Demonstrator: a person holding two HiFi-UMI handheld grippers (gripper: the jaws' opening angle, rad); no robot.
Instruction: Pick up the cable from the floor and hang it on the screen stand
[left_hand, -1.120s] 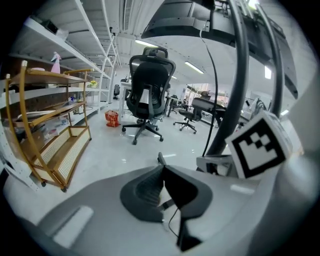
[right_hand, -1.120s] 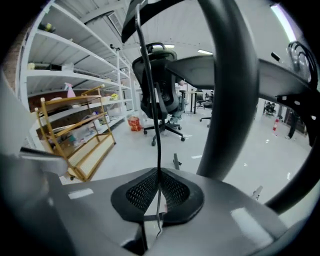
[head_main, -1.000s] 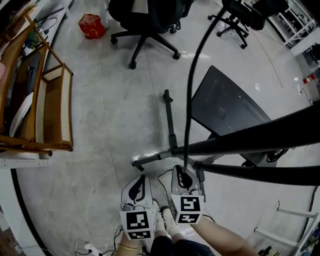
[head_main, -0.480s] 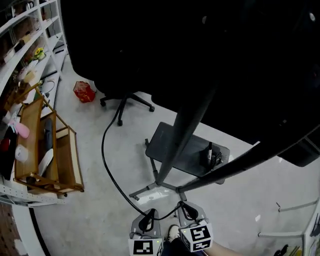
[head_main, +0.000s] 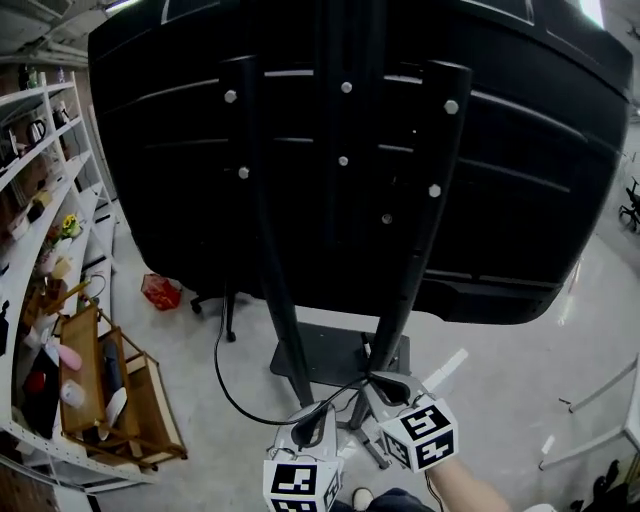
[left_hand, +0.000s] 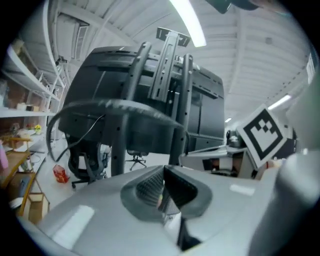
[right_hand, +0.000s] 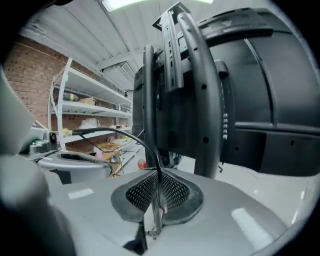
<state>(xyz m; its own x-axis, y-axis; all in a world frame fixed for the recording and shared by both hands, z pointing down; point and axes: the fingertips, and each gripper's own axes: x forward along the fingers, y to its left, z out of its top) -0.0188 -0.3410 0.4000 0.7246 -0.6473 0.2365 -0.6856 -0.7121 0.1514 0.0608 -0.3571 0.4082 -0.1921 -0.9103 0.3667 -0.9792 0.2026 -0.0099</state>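
Observation:
The thin black cable (head_main: 222, 385) comes up off the floor in a loop and ends at my two grippers. Low in the head view, my left gripper (head_main: 318, 418) is shut on the cable, which sweeps blurred past the left gripper view (left_hand: 115, 106). Just right of it, my right gripper (head_main: 385, 383) is shut on the same cable (right_hand: 125, 135), pinched between its ribbed pads (right_hand: 172, 192). A short run of cable joins both grippers. The screen stand (head_main: 278, 300) rises right behind them on two black posts. Those posts carry the big black screen (head_main: 520, 170), seen from its back.
The stand's dark base plate (head_main: 322, 362) lies on the grey floor under the grippers. A wooden rack (head_main: 130, 410) and white shelves (head_main: 40, 190) line the left side. A red bag (head_main: 160, 292) and an office chair's base (head_main: 212, 302) sit behind the stand.
The head view has swung up from the floor to the back of the screen. Both grippers stay shut on the cable, which now hangs in a loop to the left.

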